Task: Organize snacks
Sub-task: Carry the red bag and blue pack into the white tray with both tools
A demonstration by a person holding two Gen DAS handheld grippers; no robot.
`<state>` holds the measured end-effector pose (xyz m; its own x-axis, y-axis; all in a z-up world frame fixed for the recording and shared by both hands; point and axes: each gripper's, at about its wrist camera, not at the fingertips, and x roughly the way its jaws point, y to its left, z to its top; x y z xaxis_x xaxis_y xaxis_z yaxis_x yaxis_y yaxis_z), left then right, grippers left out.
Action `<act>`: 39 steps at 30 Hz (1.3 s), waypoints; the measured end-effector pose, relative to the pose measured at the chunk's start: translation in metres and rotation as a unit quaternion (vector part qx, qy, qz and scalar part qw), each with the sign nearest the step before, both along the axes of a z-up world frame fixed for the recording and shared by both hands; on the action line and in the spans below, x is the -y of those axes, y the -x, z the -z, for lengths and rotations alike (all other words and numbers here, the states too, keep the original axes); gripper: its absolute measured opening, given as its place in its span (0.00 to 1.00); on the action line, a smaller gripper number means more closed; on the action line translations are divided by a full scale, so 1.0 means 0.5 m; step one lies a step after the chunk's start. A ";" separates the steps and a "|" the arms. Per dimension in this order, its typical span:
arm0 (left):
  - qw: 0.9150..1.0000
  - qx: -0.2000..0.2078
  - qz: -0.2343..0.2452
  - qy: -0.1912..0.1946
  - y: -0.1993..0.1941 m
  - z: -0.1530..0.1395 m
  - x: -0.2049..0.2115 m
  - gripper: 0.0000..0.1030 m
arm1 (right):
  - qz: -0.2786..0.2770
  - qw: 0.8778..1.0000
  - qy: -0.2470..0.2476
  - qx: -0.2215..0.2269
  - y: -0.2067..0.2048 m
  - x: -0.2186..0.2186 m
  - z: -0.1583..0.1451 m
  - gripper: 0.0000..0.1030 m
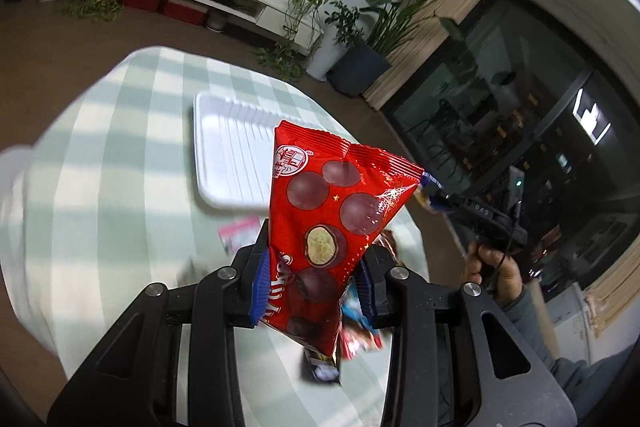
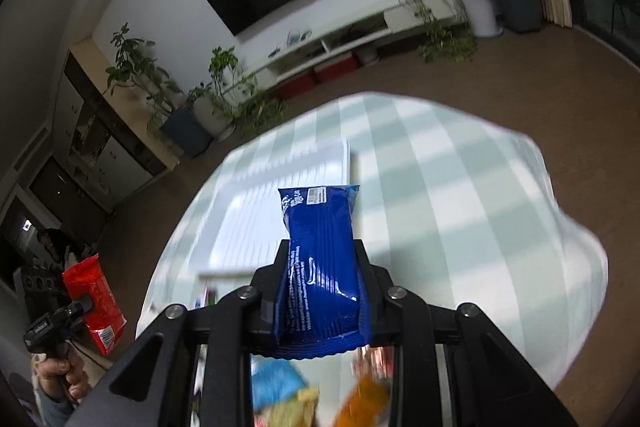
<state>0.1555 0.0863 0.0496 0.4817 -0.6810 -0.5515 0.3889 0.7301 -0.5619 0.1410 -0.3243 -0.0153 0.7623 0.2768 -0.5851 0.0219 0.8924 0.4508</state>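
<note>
White tray (image 1: 224, 147) on the table holds nothing; left gripper (image 1: 316, 279) grasps red packet (image 1: 332, 211); right gripper (image 2: 320, 291) clenches blue packet (image 2: 322, 251).

Black left claw (image 1: 316, 267) with blue pads, silver screws; the person's sleeve (image 1: 532, 315) is grey.

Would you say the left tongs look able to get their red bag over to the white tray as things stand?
Probably yes: the left tongs, gripping the red bag, are above the table, and the white tray just ahead looks bare, with nothing between.
</note>
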 end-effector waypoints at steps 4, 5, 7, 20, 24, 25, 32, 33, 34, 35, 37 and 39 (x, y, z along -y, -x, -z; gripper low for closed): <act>0.999 -0.014 0.015 -0.031 -0.112 -0.030 0.036 0.32 | -0.020 1.000 0.011 0.011 -0.086 -0.039 -0.018 0.28; 0.999 -0.017 0.018 -0.045 -0.146 -0.034 0.054 0.32 | -0.029 0.999 0.019 0.011 -0.118 -0.058 -0.018 0.28; 0.997 -0.026 0.019 -0.065 -0.202 -0.034 0.086 0.32 | -0.037 0.999 0.026 0.005 -0.153 -0.080 -0.011 0.28; 0.980 -0.113 0.013 -0.166 -0.402 0.146 0.228 0.32 | -0.049 0.992 0.095 -0.069 -0.304 -0.156 0.111 0.28; 0.974 -0.115 0.011 -0.192 -0.409 0.195 0.251 0.32 | -0.051 0.987 0.119 -0.097 -0.320 -0.156 0.149 0.28; 0.974 -0.115 0.010 -0.194 -0.409 0.204 0.254 0.32 | -0.052 0.986 0.126 -0.100 -0.320 -0.159 0.156 0.28; 0.969 -0.110 0.004 -0.223 -0.402 0.225 0.276 0.35 | -0.061 0.978 0.155 -0.123 -0.326 -0.171 0.189 0.29; 0.968 -0.110 0.001 -0.226 -0.402 0.227 0.278 0.36 | -0.065 0.977 0.156 -0.126 -0.327 -0.174 0.188 0.31; 0.968 -0.110 -0.001 -0.226 -0.403 0.229 0.279 0.37 | -0.070 0.976 0.159 -0.129 -0.328 -0.177 0.188 0.33; 0.967 -0.112 -0.003 -0.228 -0.404 0.231 0.281 0.41 | -0.071 0.976 0.160 -0.130 -0.329 -0.179 0.187 0.33; 0.965 -0.117 -0.004 -0.234 -0.405 0.236 0.282 0.46 | -0.071 0.976 0.154 -0.134 -0.326 -0.180 0.185 0.38; 0.964 -0.116 -0.006 -0.241 -0.402 0.240 0.281 0.50 | -0.073 0.977 0.148 -0.134 -0.323 -0.181 0.182 0.43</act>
<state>0.3568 -0.0540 -0.0705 0.3138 -0.3143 -0.8960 0.2825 0.9318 -0.2280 0.3024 -0.2335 -0.1065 0.5353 0.1597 -0.8294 -0.0344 0.9853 0.1675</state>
